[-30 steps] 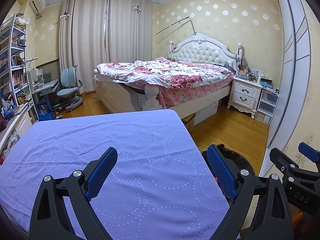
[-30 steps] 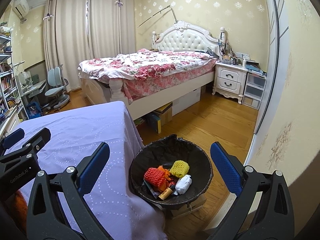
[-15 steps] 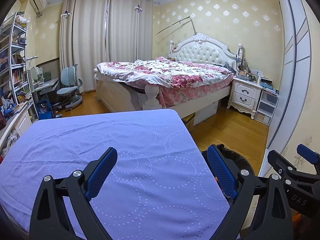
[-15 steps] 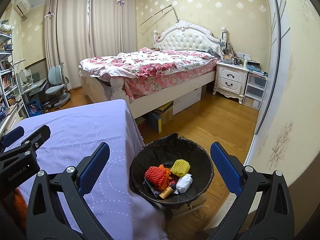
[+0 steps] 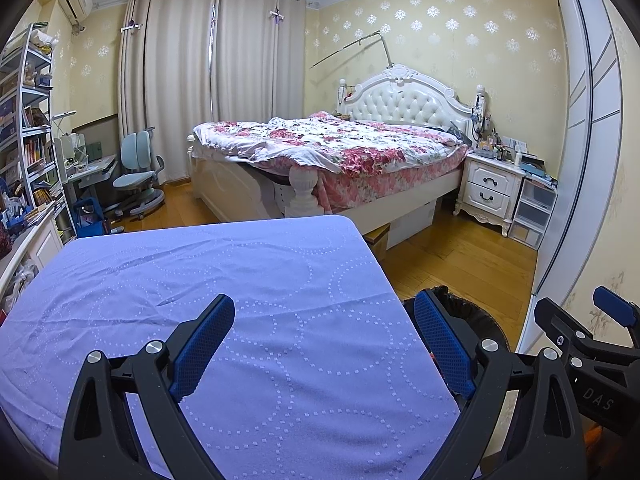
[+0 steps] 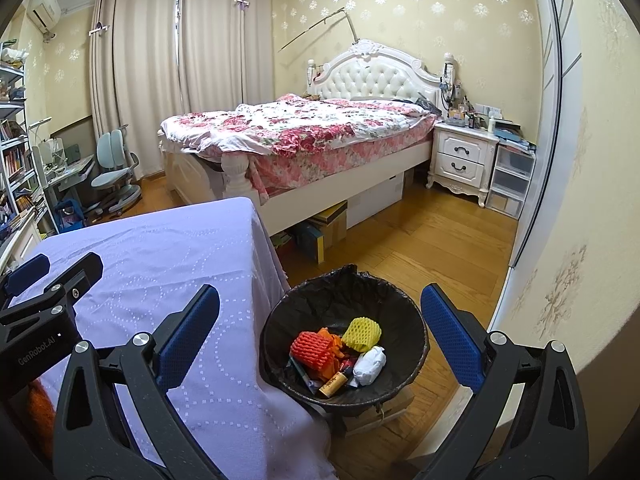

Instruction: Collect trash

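Left gripper (image 5: 324,344): Your jaws are spread wide and hold nothing. It hangs over the purple tablecloth (image 5: 224,280).

Right gripper (image 6: 320,340): These jaws are spread wide too, with nothing between them. It hangs over the trash bin (image 6: 404,308).

Where the trash is: It lies at the bottom of the bin, on the floor just beside the table's corner.

Job so far: It looks nearly done, since no trash shows on the cloth.

How to do it well: Look over the whole cloth once more. If you find a bit, pinch it softly and let go right over the bin.

How things feel: The red foam net (image 6: 312,350) and yellow foam net (image 6: 362,334) look squishy and bumpy. The white wad (image 6: 370,364) looks crumpled. The small brown bottle (image 6: 332,384) looks round and hard. The black bag is thin and crinkly.
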A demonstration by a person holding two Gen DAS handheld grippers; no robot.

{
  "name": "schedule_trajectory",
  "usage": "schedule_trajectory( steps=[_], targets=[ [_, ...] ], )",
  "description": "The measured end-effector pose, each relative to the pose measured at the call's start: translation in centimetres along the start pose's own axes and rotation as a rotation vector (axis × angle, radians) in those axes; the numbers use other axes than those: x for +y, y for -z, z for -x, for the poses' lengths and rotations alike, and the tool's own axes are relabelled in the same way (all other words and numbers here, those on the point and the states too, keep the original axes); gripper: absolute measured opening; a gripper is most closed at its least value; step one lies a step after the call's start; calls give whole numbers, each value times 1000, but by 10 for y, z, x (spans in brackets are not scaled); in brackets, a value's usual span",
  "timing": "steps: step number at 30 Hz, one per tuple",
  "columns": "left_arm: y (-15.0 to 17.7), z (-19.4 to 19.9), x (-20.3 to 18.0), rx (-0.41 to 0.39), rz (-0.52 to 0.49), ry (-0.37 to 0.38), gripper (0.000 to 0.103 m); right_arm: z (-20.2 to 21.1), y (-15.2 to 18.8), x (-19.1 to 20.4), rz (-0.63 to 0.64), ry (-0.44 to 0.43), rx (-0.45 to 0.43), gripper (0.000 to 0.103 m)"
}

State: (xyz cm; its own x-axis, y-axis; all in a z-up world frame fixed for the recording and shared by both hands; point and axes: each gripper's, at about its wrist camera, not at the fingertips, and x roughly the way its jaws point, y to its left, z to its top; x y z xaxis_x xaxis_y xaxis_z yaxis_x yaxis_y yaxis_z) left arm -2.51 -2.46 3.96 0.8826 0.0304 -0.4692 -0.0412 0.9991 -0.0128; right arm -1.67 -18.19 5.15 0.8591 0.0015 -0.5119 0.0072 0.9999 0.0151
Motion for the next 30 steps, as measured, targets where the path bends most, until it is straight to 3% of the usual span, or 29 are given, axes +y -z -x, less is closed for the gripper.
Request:
schedule_trajectory(
  steps=[30],
  targets=[
    [-2,-1,-1,4,-1,-1,91,-2,1,-1,-1,-2,2,98]
  ],
)
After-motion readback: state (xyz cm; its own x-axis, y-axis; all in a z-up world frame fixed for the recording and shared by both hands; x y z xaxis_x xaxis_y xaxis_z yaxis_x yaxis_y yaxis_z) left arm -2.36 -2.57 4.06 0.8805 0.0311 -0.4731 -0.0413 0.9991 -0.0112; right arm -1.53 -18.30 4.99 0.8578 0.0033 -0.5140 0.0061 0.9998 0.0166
